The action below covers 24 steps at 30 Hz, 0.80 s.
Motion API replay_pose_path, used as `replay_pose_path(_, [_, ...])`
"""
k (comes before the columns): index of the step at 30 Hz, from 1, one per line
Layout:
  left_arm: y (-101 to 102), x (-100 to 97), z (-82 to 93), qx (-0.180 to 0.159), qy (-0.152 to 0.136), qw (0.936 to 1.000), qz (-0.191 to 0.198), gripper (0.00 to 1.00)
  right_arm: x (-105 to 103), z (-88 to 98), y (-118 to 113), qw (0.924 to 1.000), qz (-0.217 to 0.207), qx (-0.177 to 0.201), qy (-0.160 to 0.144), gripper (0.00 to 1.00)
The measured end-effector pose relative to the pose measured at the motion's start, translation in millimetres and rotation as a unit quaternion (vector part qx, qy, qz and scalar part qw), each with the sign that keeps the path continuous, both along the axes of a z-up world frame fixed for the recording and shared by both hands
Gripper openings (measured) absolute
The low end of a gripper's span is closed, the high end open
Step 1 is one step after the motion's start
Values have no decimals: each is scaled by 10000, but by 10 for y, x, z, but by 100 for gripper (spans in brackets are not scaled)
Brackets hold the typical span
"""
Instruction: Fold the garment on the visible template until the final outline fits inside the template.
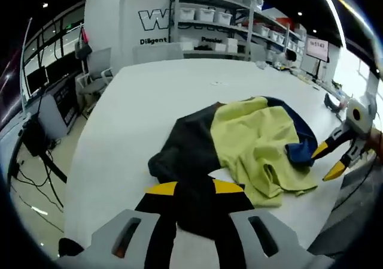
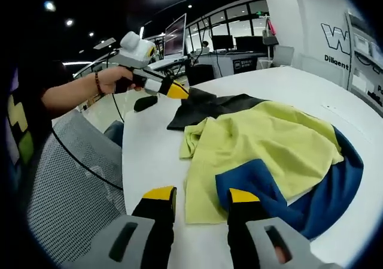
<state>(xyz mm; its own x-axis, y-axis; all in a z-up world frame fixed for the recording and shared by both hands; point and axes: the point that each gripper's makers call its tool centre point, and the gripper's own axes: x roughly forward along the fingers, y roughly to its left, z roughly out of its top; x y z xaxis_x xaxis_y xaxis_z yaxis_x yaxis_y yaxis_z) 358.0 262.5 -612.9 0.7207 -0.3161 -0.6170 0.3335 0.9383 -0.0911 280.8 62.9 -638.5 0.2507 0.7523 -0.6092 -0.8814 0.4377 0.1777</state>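
A crumpled garment (image 1: 257, 137) in yellow, black and blue lies on the white table (image 1: 149, 101). My left gripper (image 1: 194, 188) is open at its black end, and black cloth reaches in between the jaws. In the right gripper view the same garment (image 2: 269, 143) spreads out ahead, yellow in the middle and blue on the near right. My right gripper (image 2: 200, 196) is open at the near hem, with the blue cloth just past its right fingertip. The left gripper (image 2: 173, 90), held by a hand (image 2: 111, 80), touches the black part. The right gripper (image 1: 328, 161) hovers by the blue edge.
The table (image 2: 149, 155) edge runs close to both grippers. A grey mesh chair (image 2: 66, 185) stands beside it at the left. Office chairs (image 1: 96, 71) and desks line the far left. Shelves with boxes (image 1: 221, 23) stand behind the table.
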Motion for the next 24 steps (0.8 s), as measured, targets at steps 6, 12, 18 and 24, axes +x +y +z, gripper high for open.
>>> replay_pose_path(6, [-405,-154,-29,158,-103,9955,-927,15,-35,-104,-31,9997,36,-220,42,29])
replay_pose_path(12, [-636,-336,-247,496,234,9826,-1775,11,-95,-162,-21,9988,258,-421,-12,24])
replay_pose_path(18, [-678,-353,-386,709,459,9742,-2093,15,-187,-217,44,9976,490,-483,56,20])
replay_pose_path(24, [-766,-396,-430,1099,262,9572,-2665,17,-173,-321,-9,9955,500,-809,-38,19])
